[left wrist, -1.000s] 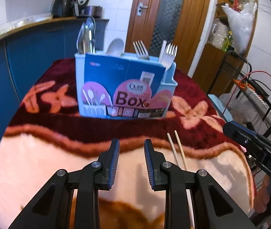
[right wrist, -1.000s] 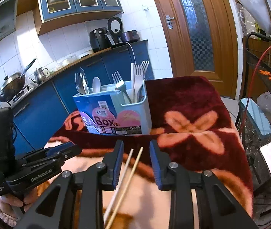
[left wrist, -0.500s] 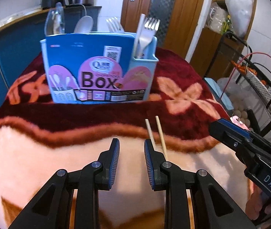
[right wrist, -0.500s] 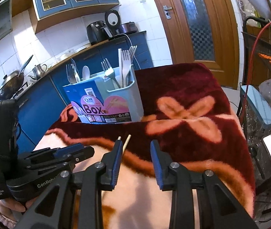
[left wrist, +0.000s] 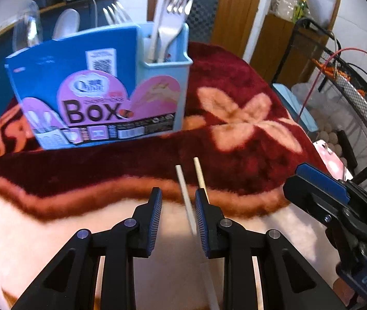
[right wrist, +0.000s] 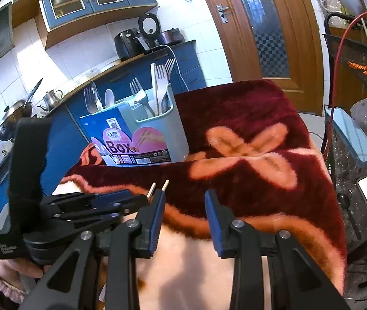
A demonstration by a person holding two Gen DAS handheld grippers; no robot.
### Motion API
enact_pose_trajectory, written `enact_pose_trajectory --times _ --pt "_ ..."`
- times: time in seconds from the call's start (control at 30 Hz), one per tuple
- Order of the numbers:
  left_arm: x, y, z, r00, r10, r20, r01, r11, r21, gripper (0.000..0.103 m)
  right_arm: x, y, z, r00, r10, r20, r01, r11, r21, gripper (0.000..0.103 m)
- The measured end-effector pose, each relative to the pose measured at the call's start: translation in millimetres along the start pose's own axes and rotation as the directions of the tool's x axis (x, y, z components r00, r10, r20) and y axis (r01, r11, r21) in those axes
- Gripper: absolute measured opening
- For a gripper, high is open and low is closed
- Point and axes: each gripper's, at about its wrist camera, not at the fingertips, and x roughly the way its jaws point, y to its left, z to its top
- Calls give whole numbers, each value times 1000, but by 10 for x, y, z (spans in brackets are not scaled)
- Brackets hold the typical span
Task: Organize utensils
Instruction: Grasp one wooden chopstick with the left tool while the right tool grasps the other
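Two chopsticks lie side by side on the blanket, one white (left wrist: 183, 188) and one tan (left wrist: 199, 173). My left gripper (left wrist: 178, 206) stands open over them. The white one runs between its jaws close to the right finger, untouched by the pads, and the tan one passes under that finger. The blue utensil box (left wrist: 106, 90) stands beyond, holding forks and spoons. In the right wrist view my right gripper (right wrist: 183, 206) is open and empty, just right of the chopstick tips (right wrist: 166, 184). The left gripper (right wrist: 137, 200) sits beside it on the left.
A dark red and pink flowered blanket (left wrist: 235, 118) covers the table. A wire rack (left wrist: 351, 90) with cables stands off the right edge. Blue kitchen cabinets (right wrist: 62, 139) and a wooden door (right wrist: 266, 25) lie behind. A person's sleeve (right wrist: 0, 271) holds the left gripper.
The left gripper moved right and forward, so the white chopstick now lies between its jaws. The right gripper shifted right, leaving the chopsticks outside its left finger, and its jaws widened slightly.
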Motion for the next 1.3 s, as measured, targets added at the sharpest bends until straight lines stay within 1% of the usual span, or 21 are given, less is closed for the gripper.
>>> enact_pose_trajectory --times 0.07,0.1,0.23,0.27,0.3,0.33,0.43,0.5,0.53,0.7,0.87,0.97,1.07,1.13,1.3 --pt "30 -11 26 1000 8 -3 -8 1000 12 25 -3 -7 0 1000 -1 0 1 1000 2 35" --pt "42 -19 43 1000 11 -7 -11 1000 21 19 -4 -12 0 1000 -1 0 1 1000 3 36" --pt "115 -53 94 999 2 -44 1 998 55 17 7 -20 -3 1000 -2 -4 2 1000 7 36" --pt "121 -53 99 999 1 -49 2 998 57 16 12 -21 -5 1000 0 -7 0 1000 9 36" --pt "125 -50 105 999 0 -54 3 998 58 11 16 -19 -5 1000 0 -9 0 1000 9 36" --pt "125 -35 116 998 -5 -60 8 999 48 9 18 -17 -7 1000 -1 -11 1 1000 8 36" --pt "137 0 135 997 -29 -72 30 999 13 7 22 -3 1 1000 -3 -16 3 1000 6 36" --pt "109 42 134 996 -54 -67 53 999 -9 4 19 17 9 1000 -7 -17 7 1000 2 36" --pt "91 66 126 996 -59 -61 58 998 -17 4 21 27 12 1000 -7 -17 7 1000 -1 36" --pt "-139 223 109 996 -90 9 90 994 -68 4 51 116 30 999 -4 -35 3 1000 -17 36" --pt "-466 425 144 990 -92 106 102 990 -98 4 126 207 58 998 2 -65 -3 1000 -18 36" --pt "-641 541 147 983 -87 164 105 989 -106 4 171 278 62 996 -3 -91 -1 999 -39 36" --pt "-801 642 143 974 -60 217 83 992 -100 4 253 346 71 992 -11 -129 3 998 -58 36" --pt "-900 704 125 965 -46 256 71 993 -92 4 330 393 84 987 -12 -163 1 998 -65 36" --pt "-1099 870 87 946 -26 323 58 994 -88 4 529 465 87 967 -19 -253 3 998 -64 36"
